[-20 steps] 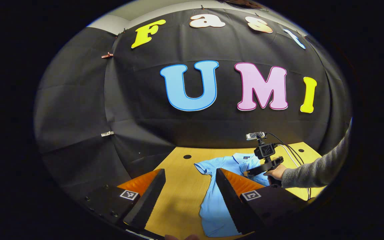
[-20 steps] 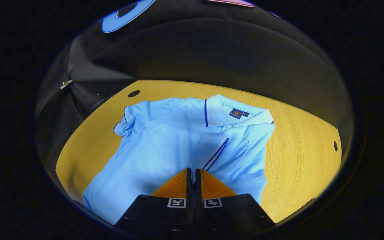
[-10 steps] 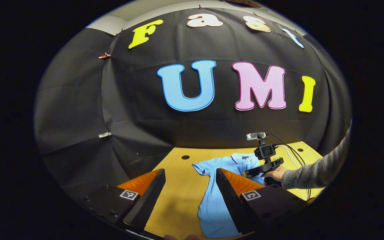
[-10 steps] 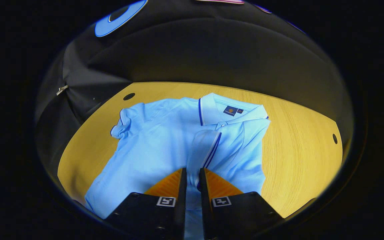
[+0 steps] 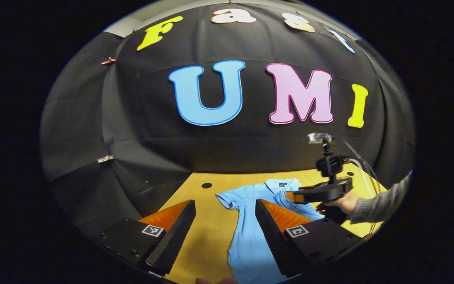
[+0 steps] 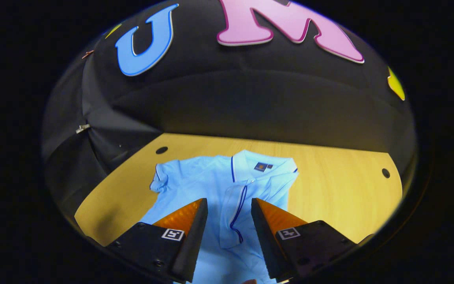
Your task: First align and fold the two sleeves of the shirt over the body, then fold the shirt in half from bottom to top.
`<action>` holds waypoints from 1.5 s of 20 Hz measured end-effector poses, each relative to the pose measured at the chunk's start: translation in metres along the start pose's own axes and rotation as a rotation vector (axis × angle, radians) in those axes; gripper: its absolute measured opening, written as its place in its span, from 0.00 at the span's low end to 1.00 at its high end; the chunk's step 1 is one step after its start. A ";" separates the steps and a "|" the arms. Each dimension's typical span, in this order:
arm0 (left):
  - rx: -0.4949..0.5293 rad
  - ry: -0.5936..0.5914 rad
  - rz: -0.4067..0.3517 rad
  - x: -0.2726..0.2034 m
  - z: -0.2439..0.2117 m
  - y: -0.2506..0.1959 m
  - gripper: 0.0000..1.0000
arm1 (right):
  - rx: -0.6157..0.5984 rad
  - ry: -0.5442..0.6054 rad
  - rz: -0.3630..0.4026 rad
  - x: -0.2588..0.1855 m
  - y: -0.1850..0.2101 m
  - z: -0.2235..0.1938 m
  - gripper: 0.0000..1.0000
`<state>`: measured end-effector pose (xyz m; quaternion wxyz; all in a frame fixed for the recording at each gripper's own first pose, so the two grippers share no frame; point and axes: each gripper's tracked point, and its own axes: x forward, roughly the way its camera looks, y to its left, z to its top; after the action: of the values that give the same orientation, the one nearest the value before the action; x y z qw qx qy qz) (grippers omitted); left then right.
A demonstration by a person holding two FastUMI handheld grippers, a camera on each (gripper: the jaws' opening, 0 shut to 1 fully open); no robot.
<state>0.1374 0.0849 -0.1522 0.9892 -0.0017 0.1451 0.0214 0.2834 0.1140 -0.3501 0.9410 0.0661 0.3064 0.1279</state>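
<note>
A light blue shirt [image 6: 195, 185] lies flat on a yellow wooden table [image 6: 337, 189], with its collar [image 6: 264, 165] toward the far edge, near the black wall; one sleeve [image 6: 239, 211] (the one with the dark stripe on its cuff) is folded over the body of the shirt; the other sleeve [image 6: 160, 179] sticks out toward the far left corner of the table, near a small round hole [image 6: 161, 150] in the wood.

The right gripper [image 6: 229, 205] hangs above the middle of the shirt with its jaws apart; nothing is between them, and the folded sleeve shows in the gap.

In the left gripper view, the left gripper [image 5: 225, 207] is up above the near edge of the table, beside the shirt [image 5: 250, 228]; its jaws are wide apart and hold nothing; farther off, a hand [image 5: 339, 203] in a grey sleeve [image 5: 380, 201] holds the right gripper [image 5: 292, 196] over the collar end of the shirt, with a small camera [image 5: 330, 163] on top of it.
</note>
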 end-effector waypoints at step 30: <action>-0.409 0.515 0.090 0.289 -0.186 -0.017 0.48 | 0.023 -0.097 -0.073 -0.216 -0.099 0.002 0.71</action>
<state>0.3614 0.0784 -0.4137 0.8972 -0.1993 0.3830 0.0925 0.1356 -0.0422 -0.2477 0.9580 0.0720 0.2639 0.0866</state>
